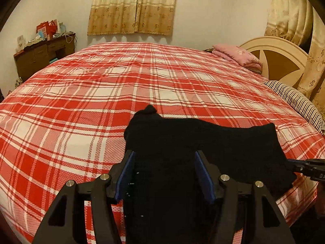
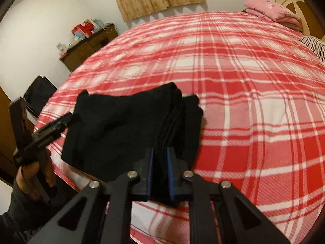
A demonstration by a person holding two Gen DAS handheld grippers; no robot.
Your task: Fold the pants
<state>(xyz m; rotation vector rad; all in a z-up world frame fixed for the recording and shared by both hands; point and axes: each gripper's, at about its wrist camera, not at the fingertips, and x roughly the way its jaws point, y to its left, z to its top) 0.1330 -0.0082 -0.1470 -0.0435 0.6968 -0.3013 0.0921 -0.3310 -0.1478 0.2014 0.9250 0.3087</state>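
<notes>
The black pants [image 1: 203, 142] lie folded into a thick bundle near the front edge of the red plaid bed [image 1: 121, 81]. My left gripper [image 1: 164, 158] is open, its blue pads wide apart over the bundle's left part, with black cloth between them. In the right wrist view the pants [image 2: 121, 122] show stacked folds, and my right gripper [image 2: 160, 154] is shut on the bundle's near right edge. The left gripper [image 2: 61, 122] shows at the left of that view, at the bundle's left side. The right gripper's tip [image 1: 304, 166] shows at the bundle's right edge.
A pink folded blanket [image 1: 237, 56] and a striped pillow [image 1: 294, 99] lie by the headboard [image 1: 280, 59] at the right. A dark wooden dresser [image 1: 42, 57] with clutter stands at the far left. A black chair [image 2: 38, 93] stands beside the bed.
</notes>
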